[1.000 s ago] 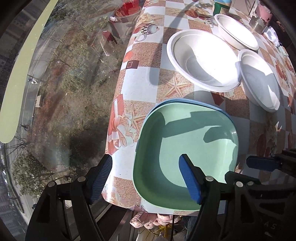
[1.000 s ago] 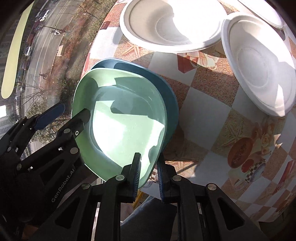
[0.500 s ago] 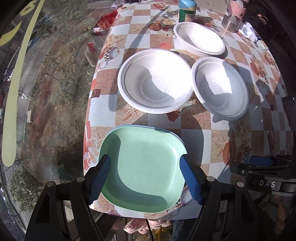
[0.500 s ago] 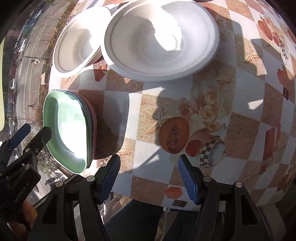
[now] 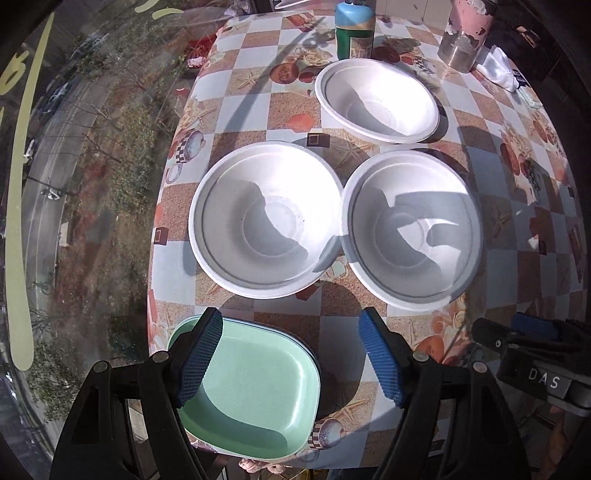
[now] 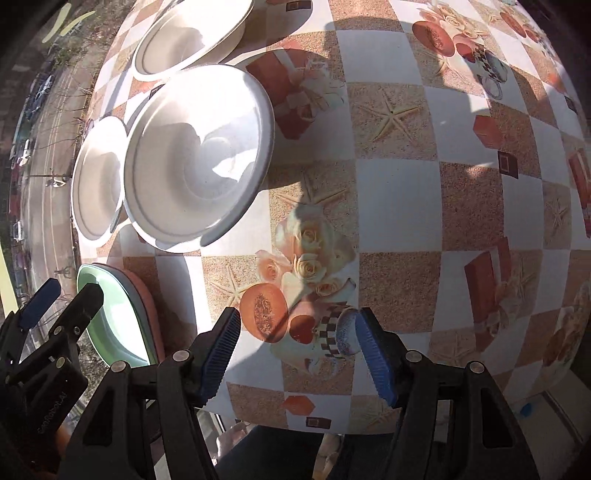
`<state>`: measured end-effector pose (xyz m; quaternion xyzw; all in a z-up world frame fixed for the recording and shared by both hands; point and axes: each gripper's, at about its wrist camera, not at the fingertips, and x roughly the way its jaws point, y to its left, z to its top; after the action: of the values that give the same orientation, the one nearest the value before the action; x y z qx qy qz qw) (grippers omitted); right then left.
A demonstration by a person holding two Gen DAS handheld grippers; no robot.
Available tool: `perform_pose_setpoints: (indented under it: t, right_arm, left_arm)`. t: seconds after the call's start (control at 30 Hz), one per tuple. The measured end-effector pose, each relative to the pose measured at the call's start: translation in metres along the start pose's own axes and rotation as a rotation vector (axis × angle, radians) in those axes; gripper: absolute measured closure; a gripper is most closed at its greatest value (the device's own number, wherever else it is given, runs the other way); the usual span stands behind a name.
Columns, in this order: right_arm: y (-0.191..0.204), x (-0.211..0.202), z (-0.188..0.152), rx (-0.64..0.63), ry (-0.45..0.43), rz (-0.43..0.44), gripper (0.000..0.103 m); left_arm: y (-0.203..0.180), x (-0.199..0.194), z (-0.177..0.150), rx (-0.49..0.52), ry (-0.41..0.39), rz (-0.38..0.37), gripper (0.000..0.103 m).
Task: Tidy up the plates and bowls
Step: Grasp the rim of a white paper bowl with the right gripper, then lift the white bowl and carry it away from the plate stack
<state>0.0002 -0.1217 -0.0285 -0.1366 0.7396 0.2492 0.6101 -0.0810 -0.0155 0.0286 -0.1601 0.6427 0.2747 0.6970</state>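
A pale green square plate [image 5: 255, 402] tops a stack of plates at the table's near left corner; the stack also shows in the right wrist view [image 6: 118, 325], with a blue and a pink plate under it. Three white bowls stand beyond: one at left [image 5: 264, 221], one at right [image 5: 412, 229], one farther back [image 5: 376, 101]. My left gripper [image 5: 291, 362] is open and empty above the stack's far right side. My right gripper [image 6: 295, 354] is open and empty above the tablecloth near the front edge.
The table [image 5: 517, 206] has a checkered cloth with starfish and roses. A green can with a blue lid [image 5: 354, 31], a glass jar [image 5: 461, 40] and a white cloth [image 5: 498, 72] stand at the back. The table's left edge is by a window.
The right gripper let go of the green plate, opened and drew back to the right. The left gripper pulled back and rose, so all three bowls came into view.
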Motion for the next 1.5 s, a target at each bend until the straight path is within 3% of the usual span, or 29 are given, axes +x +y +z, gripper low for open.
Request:
perform_pose_setpoints:
  t: [0.13,0.4,0.53,0.8,1.1,1.13,1.17,1.27,1.5]
  right_arm:
    - [-0.021,-0.004,0.027,-0.011,-0.014,-0.018,0.037]
    - [-0.023,-0.007,0.076,-0.023,-0.036,-0.029,0.037]
    - [-0.025,-0.006,0.098,-0.028,-0.039,-0.018,0.037]
    - [-0.026,-0.032,0.111,-0.037,-0.111,0.04,0.037]
    - [0.006,0.002,0.126,-0.074,-0.077,0.077,0.038]
    - [0.006,0.004,0.127,-0.075,-0.073,0.081,0.044]
    - [0.006,0.007,0.128,-0.078,-0.06,0.096,0.061]
    - [0.002,0.015,0.125,-0.074,-0.015,0.11,0.085]
    - [-0.02,0.006,0.105,-0.141,-0.019,0.092,0.087]
  left_arm:
    - [-0.005,0.007,0.016,-0.026,0.006,0.029,0.024]
    - [-0.019,0.019,0.042,-0.01,-0.002,0.105,0.024]
    - [-0.015,0.017,0.048,-0.02,-0.014,0.109,0.024]
    - [-0.01,0.018,0.069,-0.088,-0.03,0.103,0.024]
    - [-0.013,0.037,0.09,-0.088,-0.032,0.124,0.024]
    - [-0.015,0.038,0.091,-0.081,-0.033,0.125,0.024]
    - [-0.018,0.039,0.091,-0.068,-0.033,0.126,0.024]
    - [-0.027,0.041,0.091,-0.033,-0.033,0.122,0.024]
    - [-0.064,0.048,0.083,0.05,0.013,0.055,0.024]
